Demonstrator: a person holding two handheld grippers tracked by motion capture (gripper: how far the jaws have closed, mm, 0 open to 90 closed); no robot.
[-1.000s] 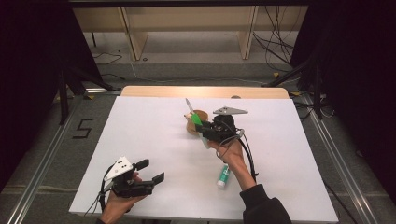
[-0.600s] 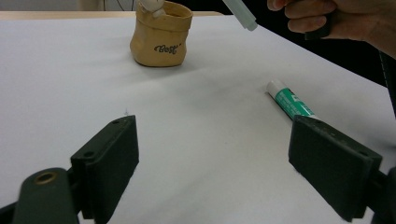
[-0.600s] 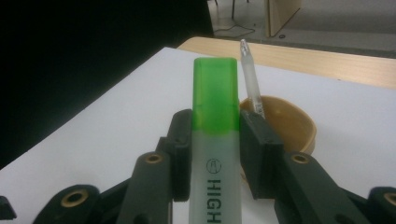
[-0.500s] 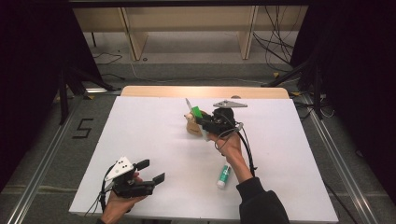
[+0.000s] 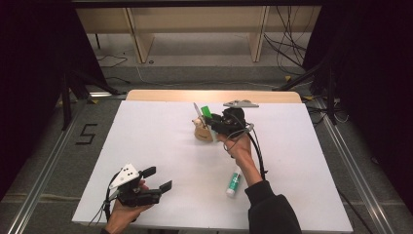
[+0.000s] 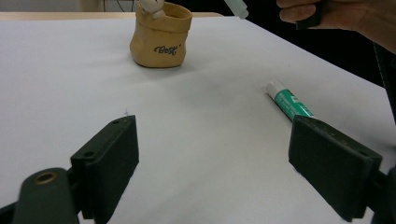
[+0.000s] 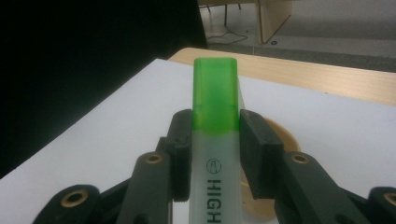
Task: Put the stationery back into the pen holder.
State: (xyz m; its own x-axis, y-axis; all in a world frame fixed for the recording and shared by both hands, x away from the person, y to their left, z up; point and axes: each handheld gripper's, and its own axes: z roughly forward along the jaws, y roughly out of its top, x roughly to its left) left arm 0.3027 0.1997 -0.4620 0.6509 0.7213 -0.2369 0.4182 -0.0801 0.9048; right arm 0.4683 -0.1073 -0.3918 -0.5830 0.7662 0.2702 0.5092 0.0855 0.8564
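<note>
The highlighter (image 7: 215,154) has "HIGH" printed in black up its pale barrel, under a small logo; the rest of the word is cut off. The tan pouch (image 6: 161,35) carries a dark script word that looks like "Gest", though I can't be sure. A black "5" (image 5: 86,134) is marked on the floor left of the table. The glue stick's (image 6: 289,103) label is too small to read.

Right tongs (image 5: 210,118) hold a green highlighter (image 5: 206,110) above the tan pot (image 5: 203,132); left tongs (image 5: 158,178) rest apart.

Overhead, two tool-mounted close views, shared table (image 5: 160,146)
</note>
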